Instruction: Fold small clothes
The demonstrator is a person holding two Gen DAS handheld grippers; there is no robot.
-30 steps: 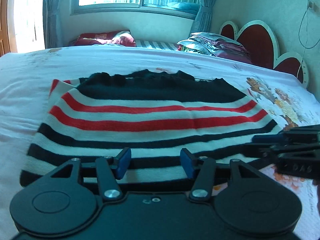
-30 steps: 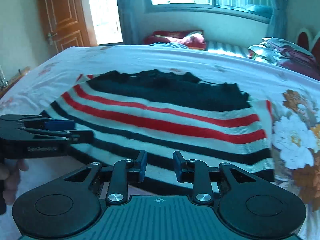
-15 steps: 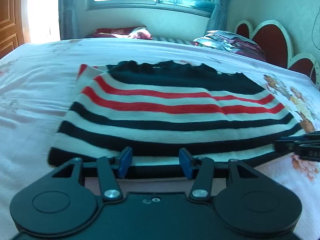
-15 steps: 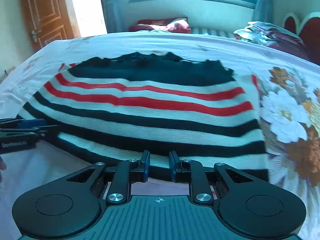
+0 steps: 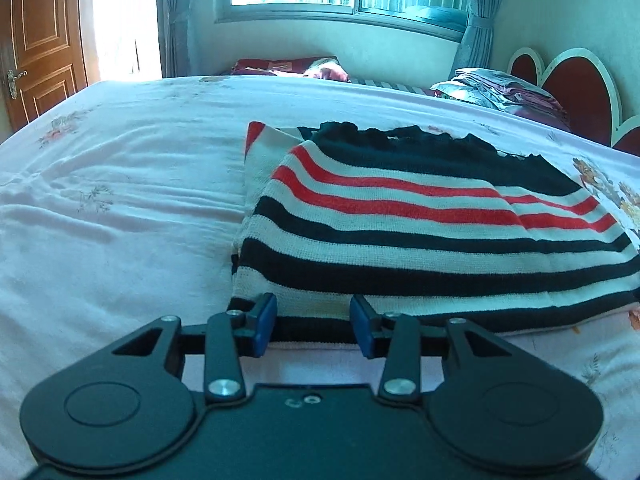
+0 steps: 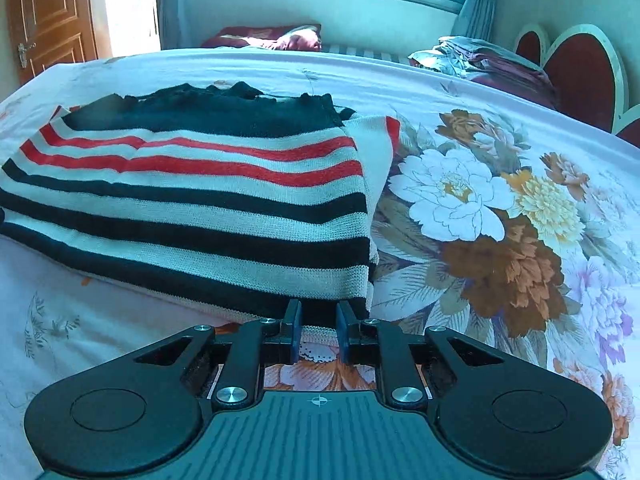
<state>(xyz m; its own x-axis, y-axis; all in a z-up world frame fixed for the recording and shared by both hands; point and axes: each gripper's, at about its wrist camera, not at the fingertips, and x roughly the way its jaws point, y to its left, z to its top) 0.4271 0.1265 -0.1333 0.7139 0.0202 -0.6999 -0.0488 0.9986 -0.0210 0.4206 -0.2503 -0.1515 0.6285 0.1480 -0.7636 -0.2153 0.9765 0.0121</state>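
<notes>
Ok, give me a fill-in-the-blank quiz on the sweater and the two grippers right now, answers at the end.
1. The folded sweater has black, white and ___ stripes.
2. The sweater lies on a ___.
3. The left gripper, jaws apart, sits at the sweater's near ___ corner.
4. Beside the right gripper, the bedsheet shows printed ___.

Answers: red; bed; left; flowers

Sweater (image 5: 420, 232) on bed (image 5: 120, 220)
</notes>
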